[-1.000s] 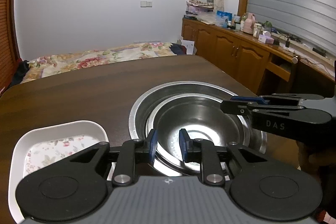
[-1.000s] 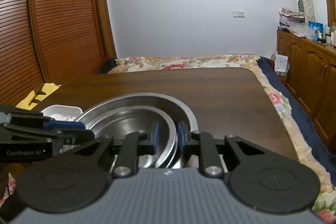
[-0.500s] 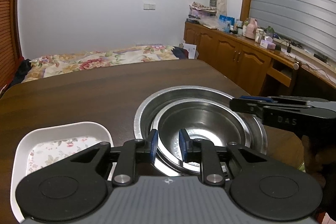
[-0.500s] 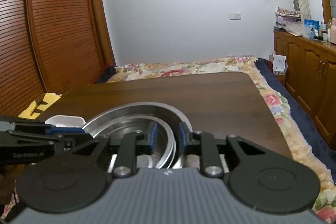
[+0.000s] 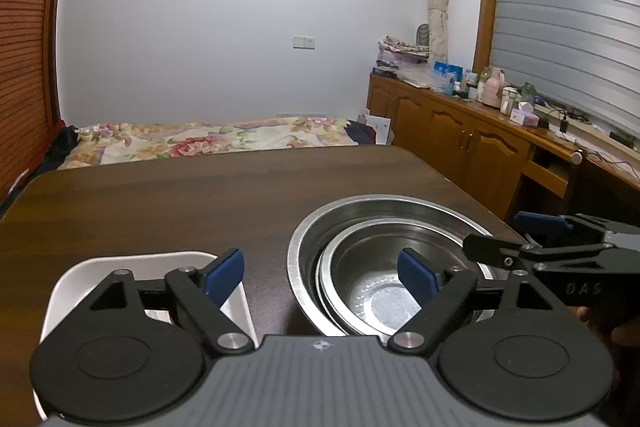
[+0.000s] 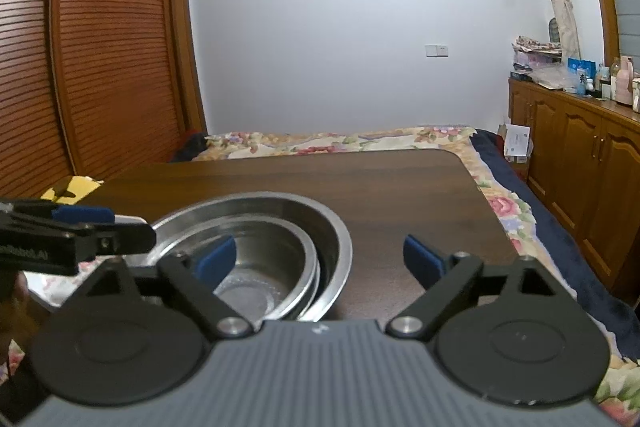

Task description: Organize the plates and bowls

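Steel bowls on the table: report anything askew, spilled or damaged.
Nothing spilled or damaged. The smaller steel bowl sits nested in the larger steel bowl but off-centre, pushed toward the near side. Both grippers, left and right, are open and hold nothing.

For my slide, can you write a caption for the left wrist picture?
Open left gripper above a white tray and nested steel bowls on a dark wooden table.

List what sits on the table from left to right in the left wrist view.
white dish → large steel bowl with the smaller steel bowl nested inside → right gripper
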Motion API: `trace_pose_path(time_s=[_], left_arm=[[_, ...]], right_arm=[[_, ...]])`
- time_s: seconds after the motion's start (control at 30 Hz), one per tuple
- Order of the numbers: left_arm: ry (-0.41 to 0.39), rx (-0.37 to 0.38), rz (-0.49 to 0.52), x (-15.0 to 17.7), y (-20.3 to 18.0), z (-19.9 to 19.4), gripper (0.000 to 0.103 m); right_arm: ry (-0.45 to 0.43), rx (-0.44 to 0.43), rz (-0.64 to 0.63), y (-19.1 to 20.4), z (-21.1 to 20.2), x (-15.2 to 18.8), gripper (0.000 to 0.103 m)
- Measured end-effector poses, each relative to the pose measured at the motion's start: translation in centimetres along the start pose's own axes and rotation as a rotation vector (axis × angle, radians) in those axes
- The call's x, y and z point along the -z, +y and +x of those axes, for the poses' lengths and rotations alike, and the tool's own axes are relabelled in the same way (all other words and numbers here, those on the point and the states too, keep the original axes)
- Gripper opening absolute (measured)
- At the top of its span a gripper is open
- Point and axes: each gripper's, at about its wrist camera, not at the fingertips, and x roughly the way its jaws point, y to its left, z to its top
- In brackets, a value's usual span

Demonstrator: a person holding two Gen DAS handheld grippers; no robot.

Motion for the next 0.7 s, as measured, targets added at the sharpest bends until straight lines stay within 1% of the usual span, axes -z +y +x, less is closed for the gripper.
trace_pose_path(time_s=[0.07, 0.1, 0.13, 0.17, 0.23, 0.27, 0.3, 0.37, 0.43, 0.47, 0.53, 0.6, 0.7], left_arm=[[0.004, 0.009, -0.005, 0.2, 0.0, 0.2, 0.085], [0.009, 0.010, -0.006, 0.2, 0.0, 0.3, 0.083], [0.013, 0.013, -0.006, 0.2, 0.0, 0.4, 0.077], [0.021, 0.013, -0.005, 0.3, 0.0, 0.6, 0.074], [0.036, 0.012, -0.003, 0.4, -0.1, 0.8, 0.062], [0.045, 0.011, -0.004, 0.4, -0.1, 1.0, 0.060], [0.051, 0.013, -0.006, 0.4, -0.1, 1.1, 0.056], [0.061, 0.011, -0.010, 0.6, 0.0, 1.3, 0.053], [0.070, 0.009, -0.011, 0.8, 0.0, 1.4, 0.048], [0.075, 0.010, -0.013, 0.8, 0.0, 1.5, 0.047], [0.084, 0.012, -0.016, 0.8, -0.1, 1.7, 0.043], [0.089, 0.013, -0.021, 0.9, 0.0, 1.7, 0.042], [0.100, 0.017, -0.026, 1.0, 0.0, 1.9, 0.039]], right_arm=[[0.009, -0.001, -0.003, 0.1, 0.2, 0.3, 0.090], [0.014, -0.003, -0.001, 0.0, 0.4, 0.4, 0.090], [0.020, -0.005, 0.002, 0.0, 0.5, 0.5, 0.090], [0.025, -0.008, 0.007, 0.0, 0.7, 0.6, 0.090], [0.031, -0.014, 0.014, -0.1, 0.8, 0.7, 0.090], [0.035, -0.016, 0.021, -0.1, 0.9, 0.8, 0.090], [0.036, -0.020, 0.028, -0.1, 1.0, 0.8, 0.090], [0.039, -0.025, 0.037, -0.3, 1.0, 0.7, 0.088], [0.045, -0.033, 0.052, -0.3, 1.1, 0.9, 0.085], [0.049, -0.038, 0.062, -0.4, 1.2, 0.8, 0.080], [0.054, -0.043, 0.075, -0.4, 1.2, 1.0, 0.075], [0.061, -0.049, 0.085, -0.5, 1.3, 1.0, 0.066], [0.077, -0.062, 0.112, -0.6, 1.5, 1.3, 0.057]])
